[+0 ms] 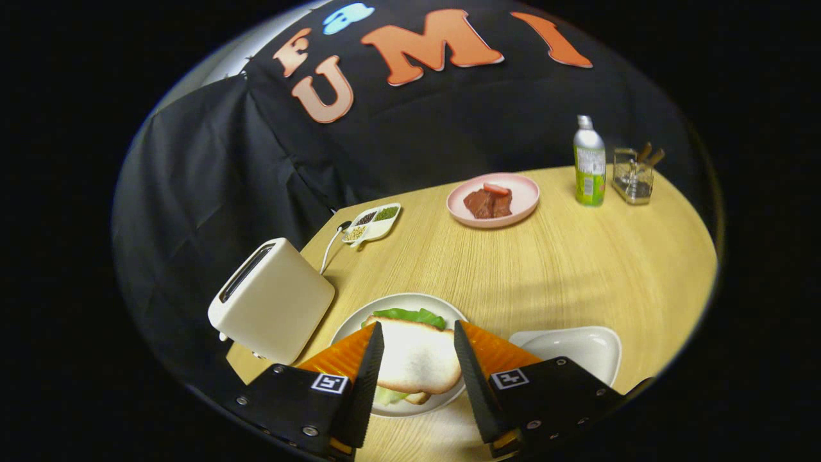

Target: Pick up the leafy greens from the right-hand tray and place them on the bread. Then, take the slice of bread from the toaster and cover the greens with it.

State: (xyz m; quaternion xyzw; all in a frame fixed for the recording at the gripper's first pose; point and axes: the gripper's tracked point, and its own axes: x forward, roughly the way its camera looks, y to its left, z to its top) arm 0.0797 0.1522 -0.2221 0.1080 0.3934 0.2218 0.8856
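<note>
The top slice of bread [417, 359] lies flat on the leafy greens [410, 316], which poke out as a green frill along its far edge and show pale again under its near edge, where a corner of a lower slice [418, 398] also peeks out; the whole stack sits on a round white plate [349, 330] on the wooden table [564, 269]. The gripper [418, 346] hangs over this plate with its two fingers [371, 366] spread wide, one along each side of the top slice; whether either finger touches the bread cannot be told, and nothing is pinched between them. Just beside the left finger stands the cream toaster [272, 301], tilted in this view, its slot dark, and a white cord [330, 247] runs from behind it along the table's edge. Just beside the right finger sits a white tray [577, 346], its hollow bare. Well beyond the fingers, a small divided white dish [372, 224] holds dark, green and pale grains in separate compartments. Farther right, a pink plate [523, 199] carries brown pieces of meat with a red piece at their far side. Past that stand a silver-topped bottle with a green label [589, 170] and, just beside it, a clear holder [633, 174] with brown sticks in it.
</note>
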